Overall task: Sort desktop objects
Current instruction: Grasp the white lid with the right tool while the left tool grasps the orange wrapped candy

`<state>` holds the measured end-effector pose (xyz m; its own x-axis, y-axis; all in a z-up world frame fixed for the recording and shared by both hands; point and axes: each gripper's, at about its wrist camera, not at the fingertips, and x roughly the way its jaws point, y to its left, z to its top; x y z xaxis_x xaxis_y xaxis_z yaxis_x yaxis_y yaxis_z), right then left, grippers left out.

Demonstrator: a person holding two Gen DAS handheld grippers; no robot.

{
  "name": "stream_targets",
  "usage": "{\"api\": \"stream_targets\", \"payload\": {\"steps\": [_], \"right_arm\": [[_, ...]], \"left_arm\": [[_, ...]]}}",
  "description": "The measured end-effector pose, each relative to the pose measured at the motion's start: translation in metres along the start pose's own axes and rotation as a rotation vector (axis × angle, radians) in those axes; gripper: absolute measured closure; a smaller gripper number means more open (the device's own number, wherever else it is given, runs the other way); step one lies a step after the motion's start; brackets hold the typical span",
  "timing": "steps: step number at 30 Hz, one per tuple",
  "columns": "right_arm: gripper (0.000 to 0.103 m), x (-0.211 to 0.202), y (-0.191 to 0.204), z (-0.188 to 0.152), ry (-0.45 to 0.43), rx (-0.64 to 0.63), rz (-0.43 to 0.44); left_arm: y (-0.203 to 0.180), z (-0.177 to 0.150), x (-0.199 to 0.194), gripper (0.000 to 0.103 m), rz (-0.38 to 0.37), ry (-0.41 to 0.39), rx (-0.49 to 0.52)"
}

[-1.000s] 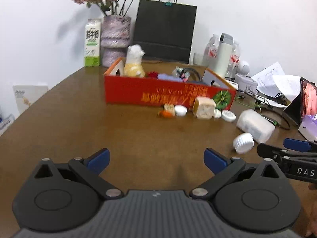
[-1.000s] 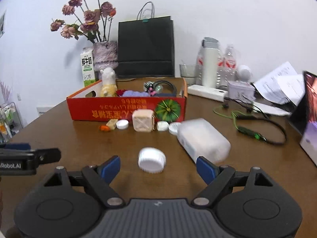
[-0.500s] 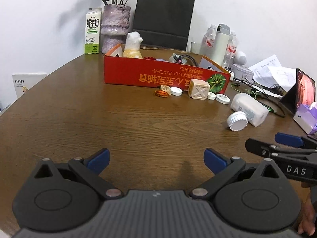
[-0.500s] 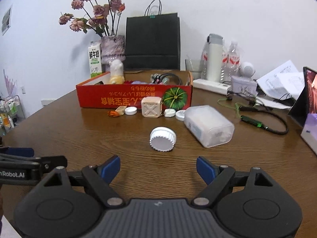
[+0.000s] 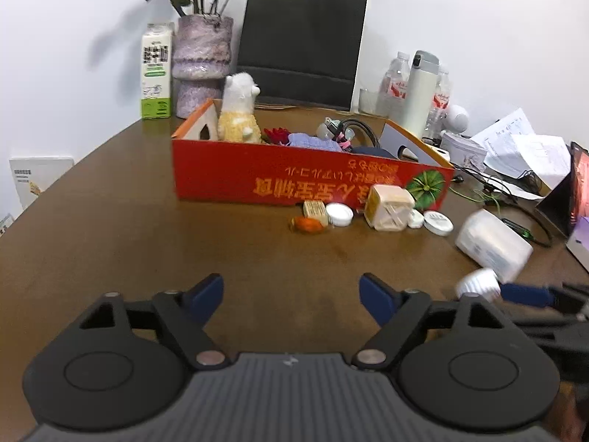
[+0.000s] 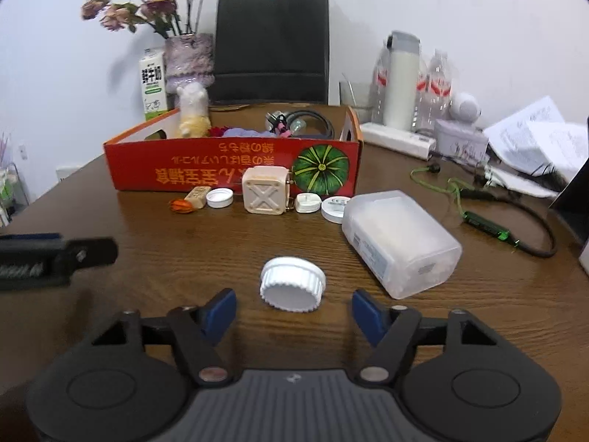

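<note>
A red cardboard box (image 6: 235,169) (image 5: 309,180) holding a plush toy and cables stands mid-table. In front of it lie an orange candy (image 6: 180,205), a small cork block (image 6: 197,196), a white cap (image 6: 219,198), a beige cube (image 6: 265,195), a white adapter (image 6: 307,202) and a round white disc (image 6: 334,209). A large ribbed white lid (image 6: 292,283) (image 5: 478,283) lies just ahead of my right gripper (image 6: 293,311), which is open and empty. A clear plastic container (image 6: 399,241) lies on its side to the right. My left gripper (image 5: 291,296) is open and empty above bare table.
A black paper bag (image 6: 272,42), a flower vase (image 6: 189,60), a milk carton (image 6: 152,83), bottles (image 6: 401,77), papers (image 6: 533,140) and a green cable (image 6: 486,221) crowd the back and right. A laptop edge (image 5: 578,191) stands at far right.
Both grippers have moved forward toward the objects. The ribbed white lid now sits just ahead of the right gripper's fingertips. Both stay open.
</note>
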<state>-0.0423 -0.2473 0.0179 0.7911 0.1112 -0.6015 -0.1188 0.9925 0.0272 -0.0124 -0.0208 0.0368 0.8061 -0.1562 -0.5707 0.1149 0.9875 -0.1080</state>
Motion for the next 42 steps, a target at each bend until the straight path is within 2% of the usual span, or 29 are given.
{"api": "stream_targets", "payload": {"steps": [3,4,7,11,14,19,23,30,36,42], "right_arm": [[0.046,0.011,-0.001,0.007,0.007,0.013,0.004],[0.064,0.014,0.000,0.008,0.007,0.001,0.006],[0.064,0.022,0.004,0.011,0.008,-0.036,0.009],[0.064,0.027,0.008,0.010,0.007,-0.074,0.003],[0.064,0.027,0.007,0.010,0.003,-0.066,0.008],[0.064,0.030,0.003,0.010,-0.005,-0.049,0.017],[0.064,0.032,0.003,0.012,-0.001,-0.052,0.032],[0.064,0.033,0.001,0.012,0.000,-0.043,0.040],[0.064,0.032,0.003,0.011,-0.001,-0.053,0.033],[0.064,0.028,0.011,0.009,-0.014,-0.095,0.004]], "left_arm": [[0.000,0.018,0.022,0.030,-0.025,0.004,-0.006],[-0.002,0.024,0.031,0.031,-0.029,0.003,0.003],[-0.010,0.037,0.061,0.037,-0.031,0.020,0.041],[-0.017,0.042,0.087,0.037,-0.017,0.006,0.072],[-0.018,0.042,0.096,0.037,-0.055,0.023,0.084],[-0.023,0.038,0.103,0.056,-0.044,0.046,0.123],[-0.027,0.037,0.104,0.060,-0.026,0.042,0.152],[-0.022,0.031,0.089,0.061,-0.031,0.052,0.140],[-0.012,0.014,0.040,0.061,-0.073,0.030,0.052],[-0.007,-0.005,-0.001,0.061,-0.103,0.020,0.053]]}}
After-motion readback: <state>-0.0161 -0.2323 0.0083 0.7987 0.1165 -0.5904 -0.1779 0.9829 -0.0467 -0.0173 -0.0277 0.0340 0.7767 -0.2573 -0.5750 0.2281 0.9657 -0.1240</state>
